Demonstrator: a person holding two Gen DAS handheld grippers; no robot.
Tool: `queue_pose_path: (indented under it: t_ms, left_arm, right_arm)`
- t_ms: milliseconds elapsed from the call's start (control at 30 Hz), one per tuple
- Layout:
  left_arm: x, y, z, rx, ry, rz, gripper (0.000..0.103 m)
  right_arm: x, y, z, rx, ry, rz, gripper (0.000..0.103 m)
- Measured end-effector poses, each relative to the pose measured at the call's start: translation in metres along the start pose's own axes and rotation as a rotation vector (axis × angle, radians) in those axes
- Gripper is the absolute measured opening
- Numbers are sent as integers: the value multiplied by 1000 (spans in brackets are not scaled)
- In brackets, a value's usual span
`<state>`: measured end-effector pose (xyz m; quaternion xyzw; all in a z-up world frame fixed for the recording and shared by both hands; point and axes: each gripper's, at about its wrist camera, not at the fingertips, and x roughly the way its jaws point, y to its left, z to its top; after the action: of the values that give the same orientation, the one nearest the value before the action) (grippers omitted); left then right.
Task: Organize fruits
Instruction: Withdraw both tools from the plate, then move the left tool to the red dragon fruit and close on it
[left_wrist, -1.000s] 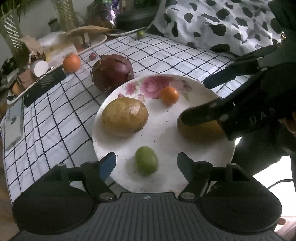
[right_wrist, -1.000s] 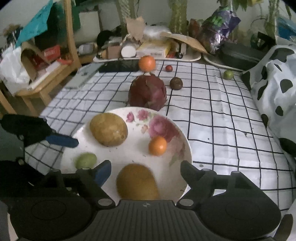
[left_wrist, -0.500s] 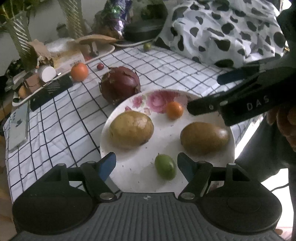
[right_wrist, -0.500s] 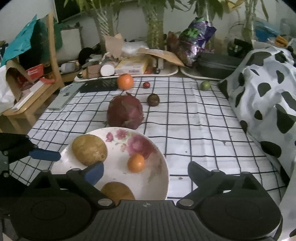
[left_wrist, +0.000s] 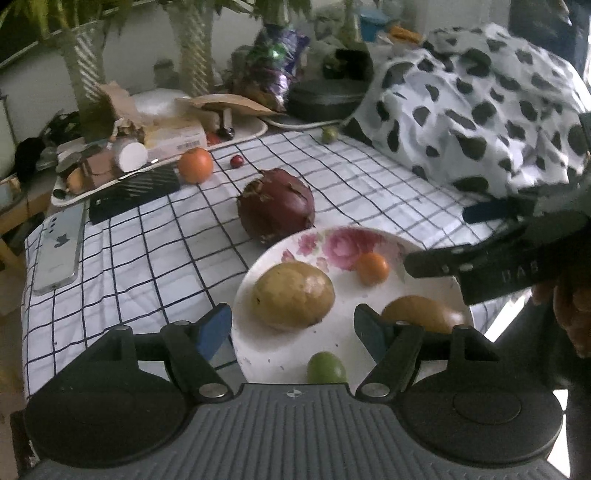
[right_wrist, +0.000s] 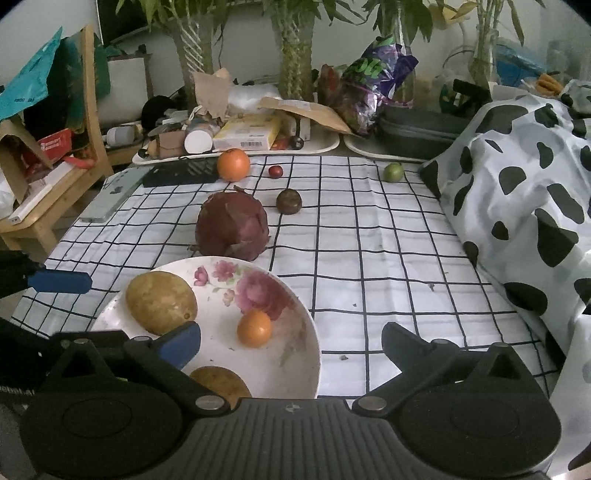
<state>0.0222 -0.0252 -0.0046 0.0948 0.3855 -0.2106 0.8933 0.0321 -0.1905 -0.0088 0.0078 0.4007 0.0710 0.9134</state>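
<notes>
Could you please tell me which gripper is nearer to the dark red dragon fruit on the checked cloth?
Hard to call; probably the right. The right gripper, open and empty, hangs over the plate's edge, facing the dragon fruit beyond the rim. The left gripper, also empty, hangs over the plate's near side.

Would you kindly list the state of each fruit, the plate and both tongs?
Floral plate: holds four fruits.
Dragon fruit: on the cloth, behind the plate.
Large orange: on the cloth, unplated.
Left tongs: open, empty.
Right tongs: open wide, empty.
</notes>
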Motion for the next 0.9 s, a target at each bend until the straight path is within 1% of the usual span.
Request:
queue_pose_path:
  t_ms: [100, 300, 500, 633, 733, 833, 900]
  left_arm:
    - [-1, 4, 1, -31, -13, 3, 72]
    - [-2, 9, 4, -62, -23, 11, 72]
    - [-2, 17, 13, -89, -61, 25, 72]
    - [6, 25, 19, -108, -51, 29, 72]
    - [14, 29, 24, -103, -39, 36, 72]
    - [20, 35, 27, -107, -38, 31, 74]
    - [24, 39, 30, -123, -39, 14, 78]
  right_arm:
    - [0, 0, 0, 6, -3, 0, 103]
    - [0, -2, 2, 17, -6, -4, 103]
    - [5, -5, 7, 23, -9, -20, 103]
    - [10, -9, 11, 26, -11, -38, 103]
    - [15, -13, 15, 32, -12, -53, 103]
    - [18, -16, 18, 39, -12, -61, 103]
    - [22, -17, 22, 30, -11, -65, 103]
